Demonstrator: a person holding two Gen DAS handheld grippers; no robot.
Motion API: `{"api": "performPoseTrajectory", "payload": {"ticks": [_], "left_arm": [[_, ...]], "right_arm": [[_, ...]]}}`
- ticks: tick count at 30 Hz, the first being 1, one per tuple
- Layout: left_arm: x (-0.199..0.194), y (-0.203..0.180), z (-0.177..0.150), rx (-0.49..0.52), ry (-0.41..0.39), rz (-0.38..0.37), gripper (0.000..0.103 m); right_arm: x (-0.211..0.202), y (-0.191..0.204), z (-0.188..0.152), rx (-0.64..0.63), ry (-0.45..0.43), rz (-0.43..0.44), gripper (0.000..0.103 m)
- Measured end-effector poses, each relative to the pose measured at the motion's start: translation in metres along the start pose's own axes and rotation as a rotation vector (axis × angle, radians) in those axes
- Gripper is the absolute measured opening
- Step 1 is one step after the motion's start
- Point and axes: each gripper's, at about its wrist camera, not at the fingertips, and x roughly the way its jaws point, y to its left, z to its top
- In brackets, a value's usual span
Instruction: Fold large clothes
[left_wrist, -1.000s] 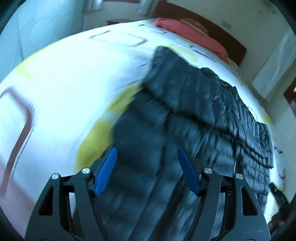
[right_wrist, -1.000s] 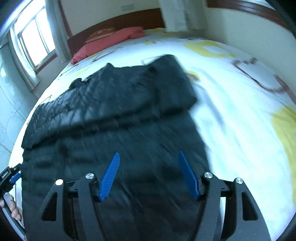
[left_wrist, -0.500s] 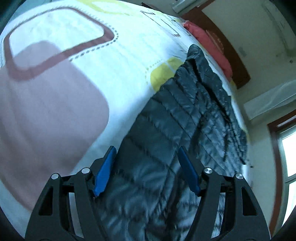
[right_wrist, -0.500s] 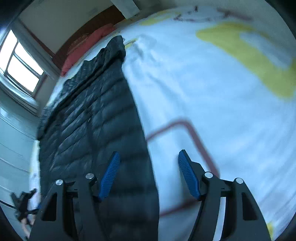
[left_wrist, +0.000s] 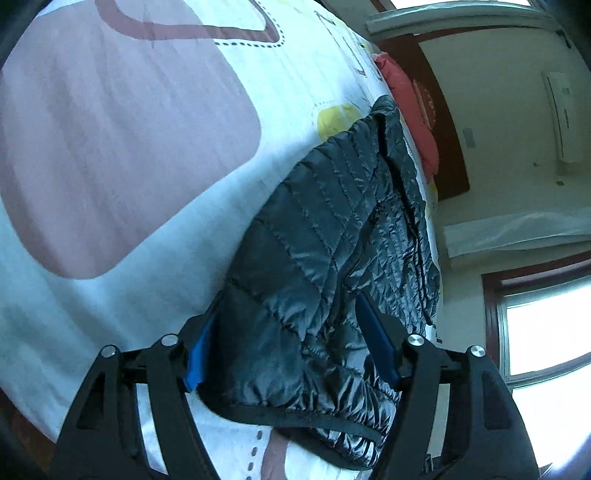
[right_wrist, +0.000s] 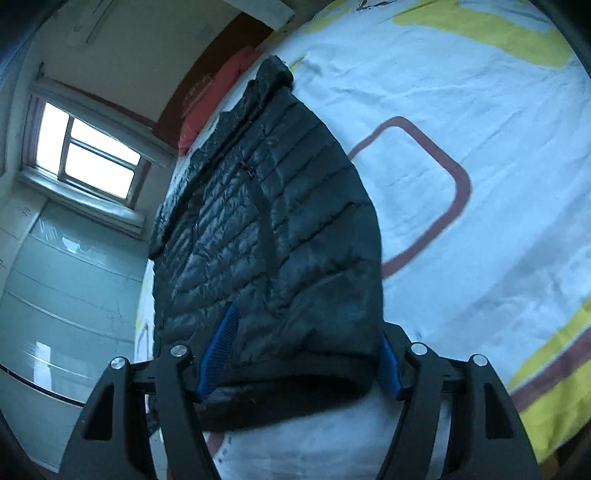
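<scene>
A black quilted puffer jacket (left_wrist: 332, 236) lies flat on the bed, its hem nearest me and its collar far up by the pillow. My left gripper (left_wrist: 291, 350) is open, its blue pads straddling the hem's left corner, one pad on the sheet side, one over the fabric. The same jacket (right_wrist: 273, 229) fills the right wrist view. My right gripper (right_wrist: 306, 347) is open and straddles the hem's right corner, the fabric lying between its pads.
The bed sheet (left_wrist: 129, 147) is white with brown and yellow shapes and spreads wide on the outer side of each gripper. A red pillow (left_wrist: 413, 114) and dark headboard sit at the far end. A window (right_wrist: 85, 155) and wall lie beyond the bed's side.
Both grippers have dropped from above the jacket to its hem at the bed's near edge and tilted low. Each now has a hem corner between its open pads.
</scene>
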Motion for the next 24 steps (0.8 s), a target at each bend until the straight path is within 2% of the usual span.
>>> {"api": "performPoseTrajectory", "payload": {"ticks": [2,3,4,6,7,9,10,12,15,24], "left_arm": [[0.004,-0.002,0.000,0.014,0.005,-0.019,0.068],[0.007,-0.003,0.000,0.023,0.008,-0.018,0.068],[0.011,-0.004,0.000,0.032,0.011,-0.019,0.068],[0.013,-0.005,0.000,0.051,0.014,-0.020,0.068],[0.013,-0.004,0.001,0.053,0.016,-0.022,0.068],[0.013,-0.005,0.002,0.057,0.018,-0.026,0.054],[0.013,-0.004,0.002,0.064,0.020,-0.022,0.048],[0.012,-0.002,0.003,0.066,0.016,-0.009,0.029],[0.009,0.002,0.005,0.048,0.012,-0.026,0.016],[-0.032,-0.031,0.003,0.161,-0.043,-0.137,0.010]], "right_arm": [[0.007,0.004,0.004,-0.010,-0.005,0.005,0.064],[0.010,0.005,0.005,-0.011,-0.006,0.005,0.057],[0.012,0.004,0.005,-0.008,-0.004,0.006,0.055],[0.014,0.001,0.006,0.002,-0.005,0.012,0.039],[0.013,-0.001,0.006,0.008,-0.005,0.019,0.035],[0.011,-0.006,0.007,0.023,-0.006,0.034,0.023],[0.010,-0.007,0.007,0.029,-0.007,0.046,0.022],[0.007,-0.006,0.007,0.025,-0.017,0.061,0.017],[0.000,0.000,0.007,0.001,-0.040,0.098,0.014],[-0.034,0.028,0.009,-0.051,-0.087,0.235,0.011]]}}
